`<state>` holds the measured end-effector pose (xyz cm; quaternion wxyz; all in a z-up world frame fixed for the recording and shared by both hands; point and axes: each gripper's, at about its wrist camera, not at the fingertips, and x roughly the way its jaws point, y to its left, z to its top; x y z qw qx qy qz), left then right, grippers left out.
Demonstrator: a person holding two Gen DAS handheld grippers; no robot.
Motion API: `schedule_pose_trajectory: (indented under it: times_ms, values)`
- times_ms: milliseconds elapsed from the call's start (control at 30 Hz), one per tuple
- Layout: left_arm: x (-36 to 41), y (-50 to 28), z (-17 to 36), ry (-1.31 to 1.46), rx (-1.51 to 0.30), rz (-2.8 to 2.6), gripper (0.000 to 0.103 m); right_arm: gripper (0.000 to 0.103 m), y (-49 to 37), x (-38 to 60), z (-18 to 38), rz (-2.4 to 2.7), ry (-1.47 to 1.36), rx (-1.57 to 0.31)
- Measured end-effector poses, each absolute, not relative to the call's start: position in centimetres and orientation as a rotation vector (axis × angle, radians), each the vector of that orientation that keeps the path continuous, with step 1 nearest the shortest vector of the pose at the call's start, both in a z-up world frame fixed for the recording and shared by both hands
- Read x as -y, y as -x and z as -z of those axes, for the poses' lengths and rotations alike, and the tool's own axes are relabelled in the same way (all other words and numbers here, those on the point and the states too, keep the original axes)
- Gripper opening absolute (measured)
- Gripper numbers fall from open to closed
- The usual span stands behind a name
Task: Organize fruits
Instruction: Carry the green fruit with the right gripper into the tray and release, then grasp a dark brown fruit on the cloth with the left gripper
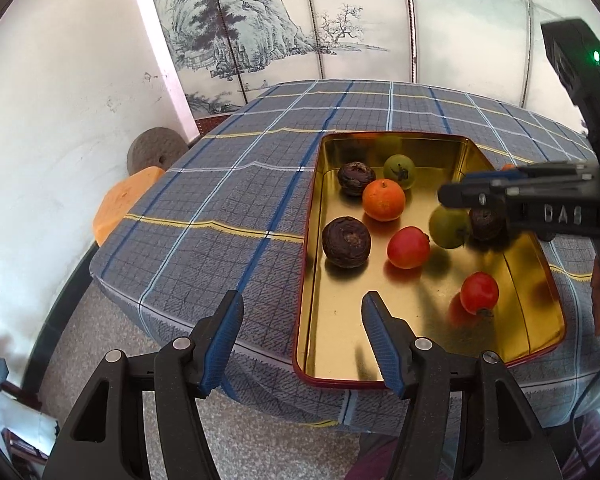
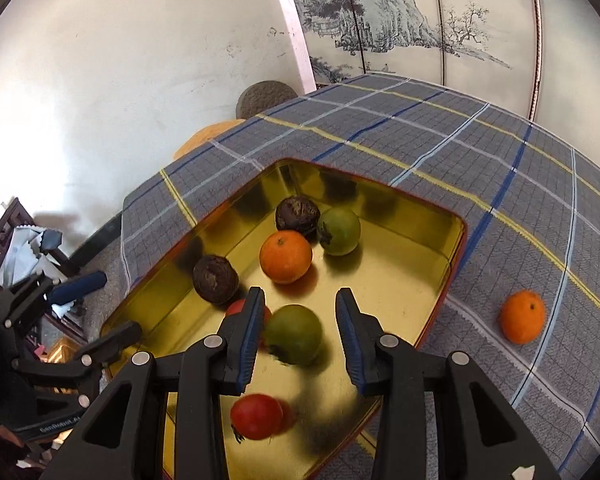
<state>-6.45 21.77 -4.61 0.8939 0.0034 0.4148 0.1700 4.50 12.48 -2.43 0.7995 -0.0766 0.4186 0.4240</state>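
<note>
Your right gripper (image 2: pixel 298 336) hangs over the gold tray (image 2: pixel 440 240), jaws wide apart and gripping nothing. A green fruit (image 2: pixel 296 334) sits between the blue pads, though it looks free of both; contact can't be confirmed. Your left gripper (image 1: pixel 302 332) is also spread wide and empty, hovering at the tray's near-left rim. In the tray: two red tomatoes (image 2: pixel 256 416), an orange (image 2: pixel 286 256), a second green fruit (image 2: pixel 340 230) and two dark wrinkled fruits (image 2: pixel 215 280). One loose orange (image 2: pixel 523 316) sits on the plaid cloth (image 2: pixel 500 160), outside the tray to the right, likely the next pick. Judging by look, it's light, firm, round and prone to rolling. Take it across its widest middle, squeeze gently. The tomatoes probably bruise easiest.
</note>
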Motion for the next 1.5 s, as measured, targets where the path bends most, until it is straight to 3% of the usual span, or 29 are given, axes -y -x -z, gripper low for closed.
schedule_pose_trajectory:
  times_ms: [67, 233, 367, 500, 667, 800, 1133, 1500]
  values:
    - [-21.8, 6.5, 4.7, -0.007, -0.864, -0.352, 0.063, 0.038, -4.7, -12.4, 1.9, -0.906, 0.147, -0.881]
    - [-21.8, 6.5, 4.7, -0.016, -0.862, -0.354, 0.063, 0.068, -4.4, -10.8, 0.2, -0.889, 0.077, -0.817]
    - [-21.8, 6.5, 4.7, -0.019, -0.863, -0.354, 0.066, 0.072, -4.2, -8.2, -0.9, -0.852, 0.016, -0.778]
    - [-21.4, 6.7, 4.5, -0.036, -0.86, -0.353, 0.066, 0.083, -4.5, -4.5, -1.1, -0.785, -0.039, -0.757]
    - [-20.7, 6.8, 3.9, -0.058, -0.847, -0.346, 0.067, 0.083, -4.8, 0.9, 0.6, -0.617, 0.015, -0.768]
    - [-19.7, 6.8, 3.2, -0.091, -0.837, -0.335, 0.067, 0.091, -4.9, 5.1, 2.6, -0.435, 0.152, -0.794]
    - [-14.4, 5.1, 0.8, -0.133, -0.827, -0.139, 0.068, 0.099, -7.0, 16.0, 6.4, -0.14, 0.239, -0.919]
    - [-4.6, -3.4, -0.3, -0.059, -0.925, 0.215, 0.068, 0.102, -7.1, 19.1, 7.4, -0.233, 0.127, -0.963]
